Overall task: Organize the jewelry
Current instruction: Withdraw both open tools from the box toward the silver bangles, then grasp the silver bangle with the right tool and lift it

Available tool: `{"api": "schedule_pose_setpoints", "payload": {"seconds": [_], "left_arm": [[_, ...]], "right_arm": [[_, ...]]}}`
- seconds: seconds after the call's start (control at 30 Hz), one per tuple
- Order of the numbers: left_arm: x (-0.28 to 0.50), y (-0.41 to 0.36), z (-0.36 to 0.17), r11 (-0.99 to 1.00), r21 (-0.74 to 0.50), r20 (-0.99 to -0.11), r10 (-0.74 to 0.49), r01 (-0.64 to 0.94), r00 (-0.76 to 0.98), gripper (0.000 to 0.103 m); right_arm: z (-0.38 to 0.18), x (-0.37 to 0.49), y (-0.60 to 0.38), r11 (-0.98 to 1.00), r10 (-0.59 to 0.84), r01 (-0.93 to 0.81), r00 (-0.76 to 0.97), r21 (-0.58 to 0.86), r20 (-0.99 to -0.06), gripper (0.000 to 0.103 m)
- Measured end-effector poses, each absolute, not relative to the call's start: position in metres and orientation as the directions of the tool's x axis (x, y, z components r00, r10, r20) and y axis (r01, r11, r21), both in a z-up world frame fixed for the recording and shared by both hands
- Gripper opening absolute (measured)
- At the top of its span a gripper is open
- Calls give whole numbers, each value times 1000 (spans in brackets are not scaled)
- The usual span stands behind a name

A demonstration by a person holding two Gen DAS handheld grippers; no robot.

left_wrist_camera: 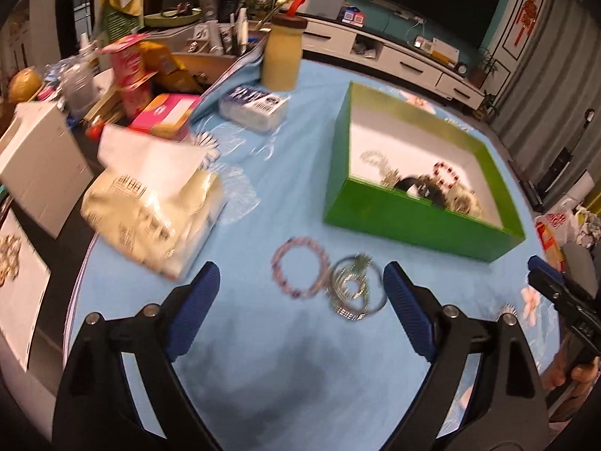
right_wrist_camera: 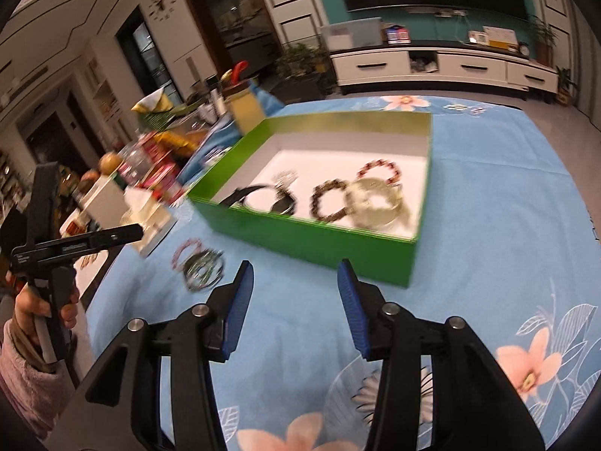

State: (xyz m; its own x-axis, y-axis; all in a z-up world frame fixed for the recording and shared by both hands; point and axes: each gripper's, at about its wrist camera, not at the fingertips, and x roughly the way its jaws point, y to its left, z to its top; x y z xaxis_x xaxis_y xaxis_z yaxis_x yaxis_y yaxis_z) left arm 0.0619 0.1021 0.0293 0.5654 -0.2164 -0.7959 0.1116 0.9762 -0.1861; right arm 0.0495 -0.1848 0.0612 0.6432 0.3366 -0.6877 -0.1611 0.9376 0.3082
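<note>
Blue cloth [left_wrist_camera: 263, 338] fills the left wrist view, and the left gripper [left_wrist_camera: 300, 285] hangs over it with jaws wide apart and empty, the pink bead bracelet [left_wrist_camera: 300, 272] and the tangle of silver bangles [left_wrist_camera: 355, 289] lying just ahead between its fingers, touching each other. Beyond sits the green box [left_wrist_camera: 413, 221], already holding several pieces. Over to the right wrist view: the right gripper [right_wrist_camera: 293, 282] is parted too, holding nothing, facing the box's near wall. Looks like the pickup step; next the left needs to drop, close on one bracelet alone, and lift it clear of the bangles.
</note>
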Motion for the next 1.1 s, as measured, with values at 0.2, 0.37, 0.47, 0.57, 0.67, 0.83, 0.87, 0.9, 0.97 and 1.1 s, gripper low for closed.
{"api": "schedule_pose_setpoints", "payload": {"seconds": [0.2,0.37,0.47,0.57,0.67,0.83,0.87,0.9,0.97,1.1], "left_arm": [[40,107,14,975,-195,-808,-221,105,546,90],[30,110,-1,967,-235,-819,-253,102,515,90],[28,112,-6,965,-244,-821,-259,96,508,90],[25,114,-9,964,-248,-819,-263,98,509,90],[23,119,-11,962,-254,-814,-267,96,515,90],[26,129,-13,955,-284,-802,-283,81,526,90],[27,131,-14,954,-290,-799,-286,79,529,90],[27,133,-14,953,-293,-798,-288,77,529,90],[28,136,-16,952,-298,-797,-290,73,530,90],[32,141,-21,947,-314,-794,-303,71,527,90]], "right_arm": [[54,35,-155,926,378,-240,609,292,-697,47],[45,32,-125,902,425,-324,560,284,-711,47],[36,35,-105,883,457,-367,526,294,-717,47],[29,40,-83,864,480,-410,497,292,-723,47],[27,45,-64,850,484,-459,490,257,-725,46],[23,59,-41,831,476,-518,476,202,-739,37],[22,62,-39,830,473,-522,476,194,-741,36],[22,65,-36,828,472,-528,476,188,-742,36],[22,71,-33,824,471,-538,474,178,-744,36],[18,82,-25,818,456,-555,463,154,-760,35]]}}
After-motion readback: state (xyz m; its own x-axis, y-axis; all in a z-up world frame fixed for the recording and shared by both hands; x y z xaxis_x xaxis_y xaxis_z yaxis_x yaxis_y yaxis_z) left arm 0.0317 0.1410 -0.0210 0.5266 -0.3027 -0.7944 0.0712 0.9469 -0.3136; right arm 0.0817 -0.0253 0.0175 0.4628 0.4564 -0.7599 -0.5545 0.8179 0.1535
